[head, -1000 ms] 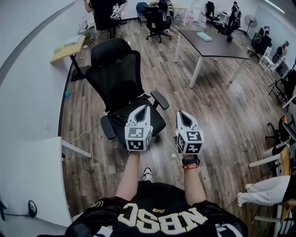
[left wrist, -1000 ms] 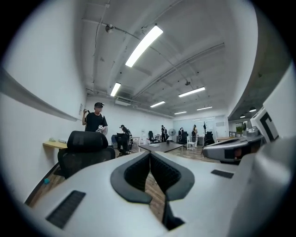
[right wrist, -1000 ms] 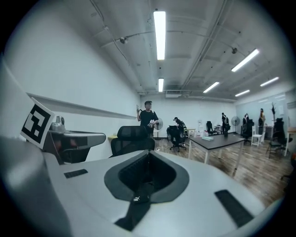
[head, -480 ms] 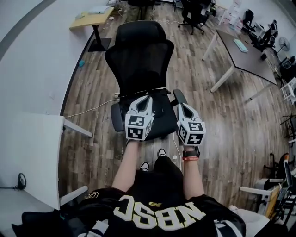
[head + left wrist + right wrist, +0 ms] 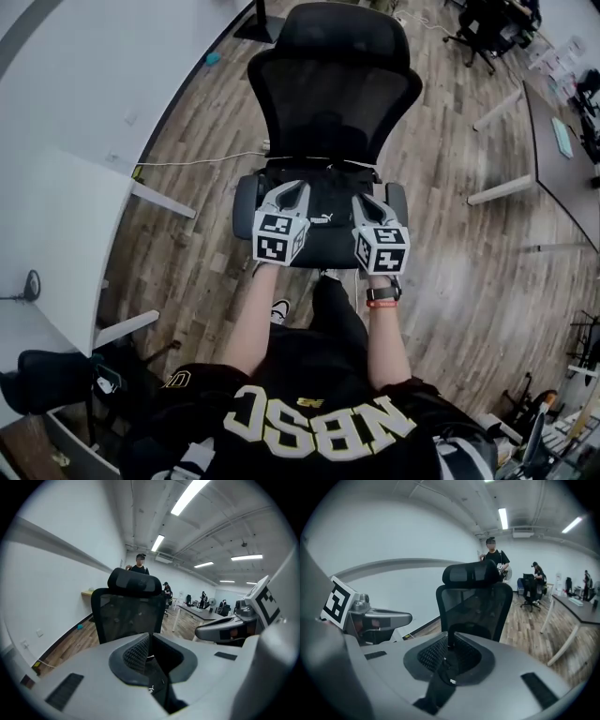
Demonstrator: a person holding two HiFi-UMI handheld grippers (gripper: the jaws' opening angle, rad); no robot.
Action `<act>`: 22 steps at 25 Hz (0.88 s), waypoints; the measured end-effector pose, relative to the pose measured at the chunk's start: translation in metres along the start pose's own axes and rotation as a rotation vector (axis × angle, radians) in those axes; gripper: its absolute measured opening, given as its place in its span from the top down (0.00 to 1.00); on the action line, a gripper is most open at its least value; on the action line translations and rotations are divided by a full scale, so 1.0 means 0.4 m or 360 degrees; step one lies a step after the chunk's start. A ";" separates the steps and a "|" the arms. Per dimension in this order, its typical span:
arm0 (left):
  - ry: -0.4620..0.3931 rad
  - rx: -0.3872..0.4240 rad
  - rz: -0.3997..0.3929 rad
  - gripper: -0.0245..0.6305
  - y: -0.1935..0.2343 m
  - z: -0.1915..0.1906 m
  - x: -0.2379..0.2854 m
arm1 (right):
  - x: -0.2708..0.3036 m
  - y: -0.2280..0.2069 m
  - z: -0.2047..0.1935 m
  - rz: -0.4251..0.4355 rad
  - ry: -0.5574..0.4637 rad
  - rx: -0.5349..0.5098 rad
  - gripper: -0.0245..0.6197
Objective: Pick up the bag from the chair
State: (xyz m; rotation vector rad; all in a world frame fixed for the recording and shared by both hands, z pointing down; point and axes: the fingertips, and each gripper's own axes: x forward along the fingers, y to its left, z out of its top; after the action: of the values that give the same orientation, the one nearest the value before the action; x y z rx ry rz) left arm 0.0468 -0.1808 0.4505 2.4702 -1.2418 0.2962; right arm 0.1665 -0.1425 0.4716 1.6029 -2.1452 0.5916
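A black bag (image 5: 323,221) with a small white logo lies on the seat of a black mesh-back office chair (image 5: 333,84). My left gripper (image 5: 298,186) hovers over the bag's left part and my right gripper (image 5: 359,199) over its right part, both pointing at the backrest. Both look shut, tips together, and I see nothing held. In the left gripper view the jaws meet at the tips (image 5: 150,634), with the bag (image 5: 157,686) dark in the slit below. The right gripper view shows the same: closed tips (image 5: 450,645), bag (image 5: 440,681) beneath, backrest (image 5: 476,606) ahead.
A white desk (image 5: 56,234) stands to the left, with a white cable (image 5: 187,159) on the wood floor beside it. A grey table (image 5: 562,141) and its white leg (image 5: 502,192) are to the right. A dark object (image 5: 47,380) sits at lower left. People stand far behind the chair.
I have stepped up to the chair. Both grippers moved from in front of the seat to over it, above the bag. Both stayed shut.
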 end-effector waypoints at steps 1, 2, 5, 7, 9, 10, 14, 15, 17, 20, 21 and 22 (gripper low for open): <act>0.0029 -0.0023 0.0031 0.94 0.010 -0.020 0.017 | 0.029 -0.009 -0.018 0.0040 0.0047 0.0005 0.87; 0.0054 -0.0045 0.0056 0.94 0.022 -0.039 0.034 | 0.057 -0.016 -0.035 0.0074 0.0089 0.0007 0.86; 0.0123 -0.0108 0.0119 0.94 0.067 -0.101 0.078 | 0.139 -0.025 -0.087 0.0149 0.0198 -0.0003 0.82; 0.0180 -0.0146 0.0159 0.94 0.093 -0.149 0.102 | 0.184 -0.033 -0.128 0.0186 0.0271 0.0005 0.79; 0.0235 -0.0181 0.0193 0.93 0.115 -0.198 0.124 | 0.224 -0.044 -0.174 0.0220 0.0343 0.0023 0.77; 0.0261 -0.0199 0.0208 0.93 0.127 -0.224 0.134 | 0.244 -0.050 -0.196 0.0232 0.0376 0.0032 0.74; 0.0379 -0.0280 0.0262 0.92 0.171 -0.332 0.167 | 0.316 -0.081 -0.288 0.0257 0.0506 0.0064 0.69; 0.0411 -0.0315 0.0266 0.90 0.178 -0.362 0.178 | 0.332 -0.093 -0.310 0.0259 0.0546 0.0064 0.68; 0.0481 -0.0398 0.0247 0.72 0.186 -0.427 0.204 | 0.362 -0.116 -0.355 0.0251 0.0628 0.0069 0.64; 0.0571 -0.0464 0.0253 0.66 0.227 -0.514 0.219 | 0.428 -0.123 -0.429 0.0244 0.0700 0.0097 0.57; 0.0597 -0.0471 0.0269 0.64 0.245 -0.538 0.223 | 0.453 -0.125 -0.447 0.0242 0.0708 0.0108 0.54; 0.0623 -0.0478 0.0283 0.61 0.258 -0.562 0.233 | 0.474 -0.133 -0.463 0.0238 0.0715 0.0120 0.52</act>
State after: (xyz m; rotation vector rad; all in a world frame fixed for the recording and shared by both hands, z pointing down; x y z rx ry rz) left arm 0.0131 -0.2142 0.7104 1.9377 -1.2316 0.5642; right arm 0.1789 -0.2045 0.7344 1.2055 -1.9265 0.9857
